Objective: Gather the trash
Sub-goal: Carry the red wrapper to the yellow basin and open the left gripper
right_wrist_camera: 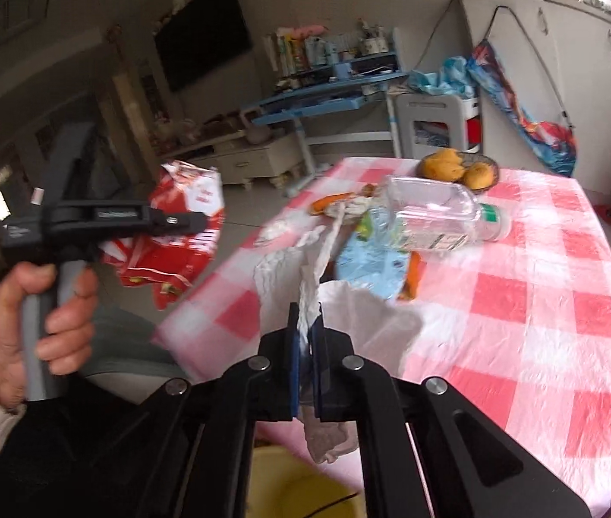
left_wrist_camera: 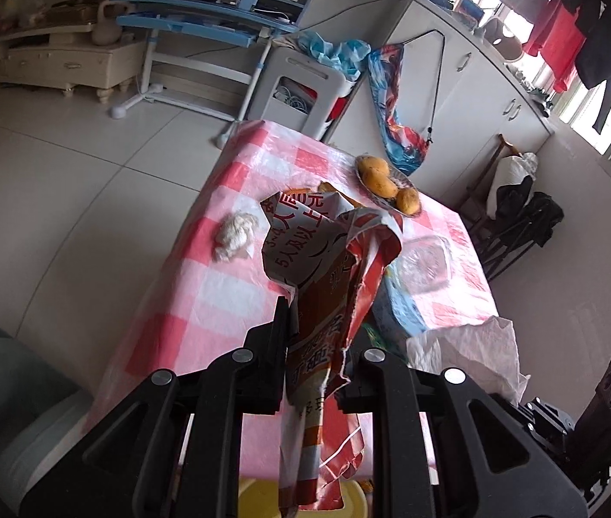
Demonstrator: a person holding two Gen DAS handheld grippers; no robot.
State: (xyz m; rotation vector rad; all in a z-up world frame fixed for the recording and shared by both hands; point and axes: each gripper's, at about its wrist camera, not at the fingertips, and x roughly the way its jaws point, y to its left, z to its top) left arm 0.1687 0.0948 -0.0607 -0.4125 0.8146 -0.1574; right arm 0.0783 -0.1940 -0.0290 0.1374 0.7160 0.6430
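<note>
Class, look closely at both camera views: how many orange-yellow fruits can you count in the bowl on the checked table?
3. All sit in the bowl at the table's far end: one fruit farthest back, one in the middle, one nearest. More may hide beneath.

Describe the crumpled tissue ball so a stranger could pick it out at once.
Start at the table with the pink-and-white checked cloth. The tissue ball lies alone near its left edge in the left wrist view, left of the raised red-and-orange wrapper. Unlike the flat white paper at the near corner, it is a small, tight white wad.
</note>
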